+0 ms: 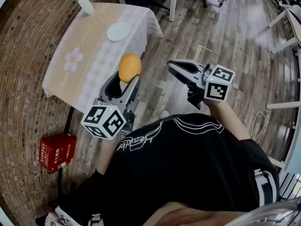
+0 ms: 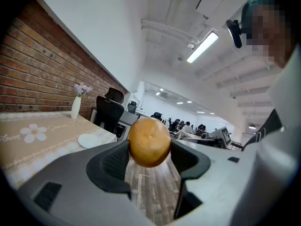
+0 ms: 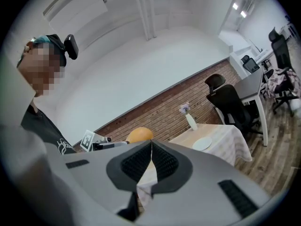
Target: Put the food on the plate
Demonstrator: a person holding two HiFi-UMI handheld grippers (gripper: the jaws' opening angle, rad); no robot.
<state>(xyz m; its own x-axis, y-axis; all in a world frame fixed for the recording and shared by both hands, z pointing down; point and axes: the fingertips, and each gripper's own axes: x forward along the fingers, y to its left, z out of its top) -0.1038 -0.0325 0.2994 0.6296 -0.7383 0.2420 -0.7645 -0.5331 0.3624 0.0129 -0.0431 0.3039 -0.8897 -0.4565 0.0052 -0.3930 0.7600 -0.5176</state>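
Left gripper [image 1: 129, 80] clamped on round orange food [image 2: 149, 142], held in the air near the table [image 1: 89, 65] edge. Right gripper [image 3: 151, 149] closed, empty. White plate [image 1: 118, 31] on table, bare, apart from vase [image 1: 85, 4].

I find the desk [image 1: 89, 55] under a beige cloth [image 1: 101, 74] with a white flower print [image 1: 73, 60]. Directly on it are two items. One white plate [image 1: 118, 31] lies flat. One white vase [image 1: 85, 4] of pale flowers stands upright, well apart from the plate, at the corner by the brick wall. On the plank floor [image 1: 225, 46], a red box [image 1: 57, 152] stands far from the plate, past the desk's near end.
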